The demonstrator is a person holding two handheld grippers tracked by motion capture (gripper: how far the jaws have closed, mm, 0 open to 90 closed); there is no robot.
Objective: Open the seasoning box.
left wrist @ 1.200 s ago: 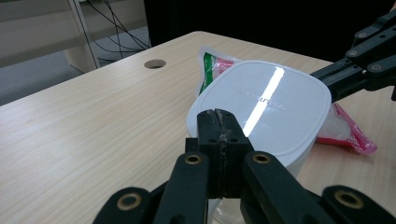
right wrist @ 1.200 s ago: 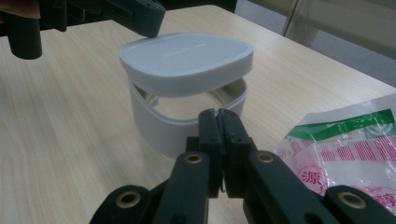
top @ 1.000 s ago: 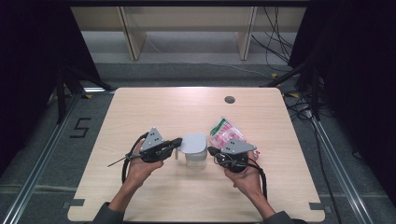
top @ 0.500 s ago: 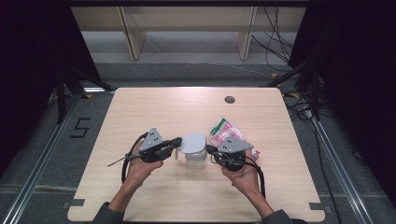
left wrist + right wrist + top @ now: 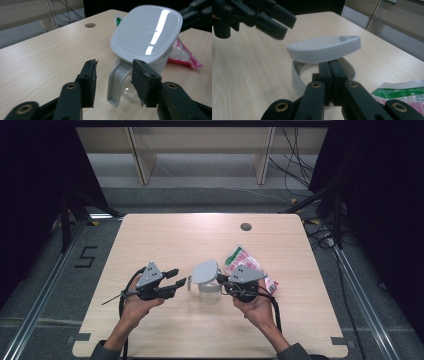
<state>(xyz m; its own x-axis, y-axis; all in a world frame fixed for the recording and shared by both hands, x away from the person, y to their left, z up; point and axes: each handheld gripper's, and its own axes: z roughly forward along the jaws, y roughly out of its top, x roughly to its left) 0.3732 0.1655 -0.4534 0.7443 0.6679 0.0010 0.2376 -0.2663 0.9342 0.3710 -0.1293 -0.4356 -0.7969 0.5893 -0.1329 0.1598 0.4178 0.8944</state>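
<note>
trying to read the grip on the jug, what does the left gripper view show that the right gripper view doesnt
Left gripper view alone: the jug's handle between the left gripper's jaws, which have just been opening, pads clear of it. Right gripper view alone: the right gripper shut on the lid's edge, lid tilted up off the jug's rim. Both: the grey lid, the wooden table, the red and green packet.

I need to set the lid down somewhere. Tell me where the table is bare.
Bare wood runs across the far half of the table, from its left edge to the round hole. The near strip before the hands is bare too. The middle is crowded: jug, lifted lid, both tools, and the red-green packet to the right.
</note>
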